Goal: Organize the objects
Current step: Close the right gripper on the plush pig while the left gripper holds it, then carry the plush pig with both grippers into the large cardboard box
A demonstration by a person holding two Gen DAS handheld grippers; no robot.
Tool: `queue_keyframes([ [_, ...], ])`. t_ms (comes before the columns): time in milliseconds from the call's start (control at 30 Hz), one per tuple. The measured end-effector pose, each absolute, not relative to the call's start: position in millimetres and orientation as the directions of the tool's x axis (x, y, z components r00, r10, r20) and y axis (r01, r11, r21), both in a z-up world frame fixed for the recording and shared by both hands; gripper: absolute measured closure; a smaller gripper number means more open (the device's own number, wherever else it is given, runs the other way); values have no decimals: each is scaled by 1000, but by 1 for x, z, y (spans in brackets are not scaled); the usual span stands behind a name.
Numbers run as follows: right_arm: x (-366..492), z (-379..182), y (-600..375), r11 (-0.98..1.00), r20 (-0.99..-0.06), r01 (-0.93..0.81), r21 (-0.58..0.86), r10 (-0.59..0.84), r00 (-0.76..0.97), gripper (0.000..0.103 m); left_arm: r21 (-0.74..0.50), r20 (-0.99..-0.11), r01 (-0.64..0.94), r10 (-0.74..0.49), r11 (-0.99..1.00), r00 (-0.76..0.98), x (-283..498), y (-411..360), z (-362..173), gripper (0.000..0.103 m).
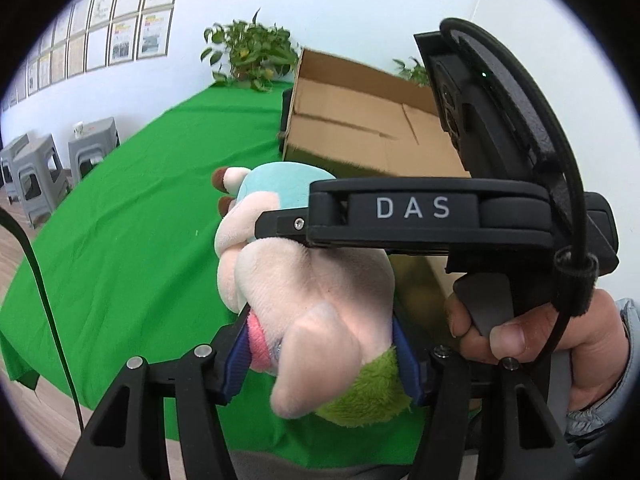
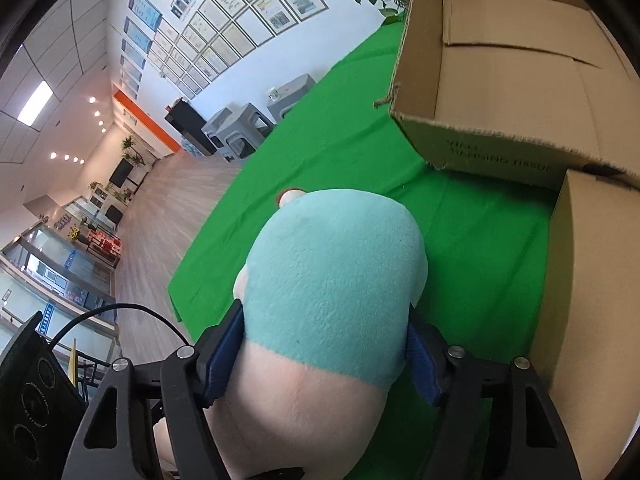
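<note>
We hold a soft plush toy (image 1: 304,280) of pale pink fabric with a mint-blue back, a green furry patch and small brown-tipped feet, lifted above the counter (image 1: 132,240), which is draped in a bright green cloth. Both tongs grip it at once. Our left tongs (image 1: 320,356) are about half open, their blue-padded fingers (image 1: 238,356) pressing the pink end of the toy from either side. Our right tongs (image 2: 326,354) are clamped on the toy's mint-blue body (image 2: 336,280), blue pads sunk into the plush on both flanks. In the left wrist view the black body of the right tool, lettered "DAS" (image 1: 412,208), crosses over the toy, and a hand (image 1: 532,332) in a grey sleeve squeezes its trigger.

Just beyond the toy stands an open brown cardboard box (image 2: 500,80), its flaps up, resting on the green cloth. A second cardboard box (image 2: 592,280) sits close at the right. Farther off are a leafy potted plant (image 1: 250,54), grey plastic stools (image 1: 38,176) on the wooden floor, and a white wall hung with framed papers (image 1: 120,28).
</note>
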State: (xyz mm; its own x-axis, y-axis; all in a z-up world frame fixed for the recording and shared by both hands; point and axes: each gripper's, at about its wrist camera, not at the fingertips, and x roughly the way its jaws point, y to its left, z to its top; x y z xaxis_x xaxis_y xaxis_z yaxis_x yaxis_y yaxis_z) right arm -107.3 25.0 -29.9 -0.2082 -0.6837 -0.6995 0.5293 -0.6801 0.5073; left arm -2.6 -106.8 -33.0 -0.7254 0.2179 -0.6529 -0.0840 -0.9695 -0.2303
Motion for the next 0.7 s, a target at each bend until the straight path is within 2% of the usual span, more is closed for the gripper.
queue_keyframes([
  [200, -125, 17, 44, -661, -620, 548, 512, -726, -296, 35, -164, -593, -121, 196, -979, -781, -22, -85, 2, 43],
  [400, -154, 105, 58, -680, -513, 617, 396, -721, -465, 35, -124, -454, -185, 221, -975, -863, -55, -74, 55, 43],
  [600, -195, 186, 94, -710, -391, 607, 357, -704, -593, 36, -60, -315, -269, 274, -961, -909, -109, -52, 107, 43],
  [700, -213, 210, 122, -724, -383, 588, 361, -690, -614, 36, -62, -306, -299, 303, -952, -902, -131, -48, 114, 43],
])
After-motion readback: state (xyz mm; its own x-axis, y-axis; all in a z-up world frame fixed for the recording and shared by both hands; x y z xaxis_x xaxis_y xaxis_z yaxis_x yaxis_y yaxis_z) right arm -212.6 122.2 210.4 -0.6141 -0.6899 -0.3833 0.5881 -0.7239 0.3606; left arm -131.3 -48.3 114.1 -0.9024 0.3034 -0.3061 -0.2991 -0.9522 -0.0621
